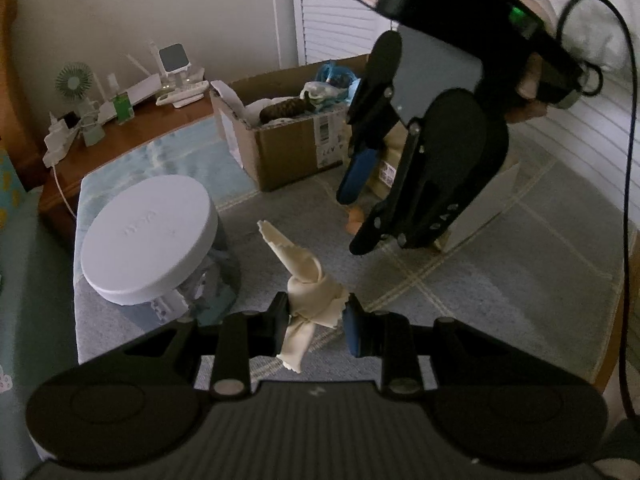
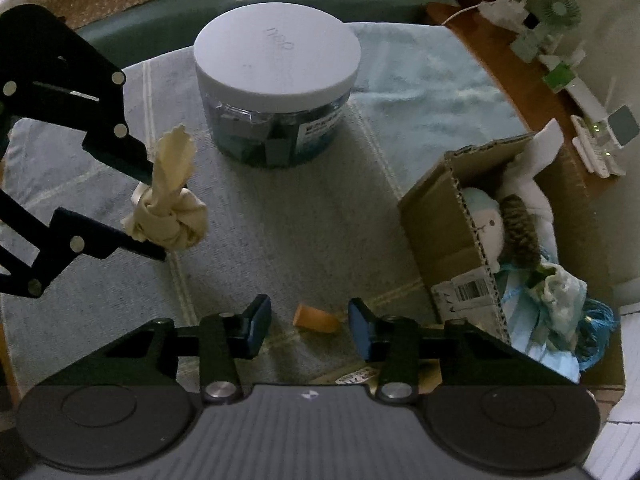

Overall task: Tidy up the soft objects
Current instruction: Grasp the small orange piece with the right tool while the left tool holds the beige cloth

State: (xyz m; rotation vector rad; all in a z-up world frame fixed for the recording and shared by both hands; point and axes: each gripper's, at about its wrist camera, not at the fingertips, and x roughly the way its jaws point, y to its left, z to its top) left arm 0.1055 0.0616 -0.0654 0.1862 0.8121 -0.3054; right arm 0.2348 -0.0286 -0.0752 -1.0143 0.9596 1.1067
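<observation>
My left gripper point(image 1: 318, 312) is shut on a cream cloth point(image 1: 308, 280) tied in a knot, holding it above the grey checked mat point(image 1: 480, 280). The right wrist view shows the same cloth point(image 2: 172, 216) pinched between the left fingers point(image 2: 132, 160). My right gripper point(image 2: 309, 316) points steeply down at the mat, its blue pads apart. A small orange piece point(image 2: 316, 319) lies on the mat between them, untouched. In the left wrist view the right gripper point(image 1: 354, 220) hangs over that orange piece point(image 1: 355, 218). An open cardboard box point(image 2: 448, 216) holds plush toys and a blue bag.
A clear jar with a wide white lid point(image 2: 276, 52) stands on the mat beyond the cloth. The cardboard box point(image 1: 280, 148) sits at the mat's far edge. A wooden shelf point(image 1: 140, 136) carries a small fan, chargers and gadgets. A black cable point(image 1: 628, 200) hangs at the right.
</observation>
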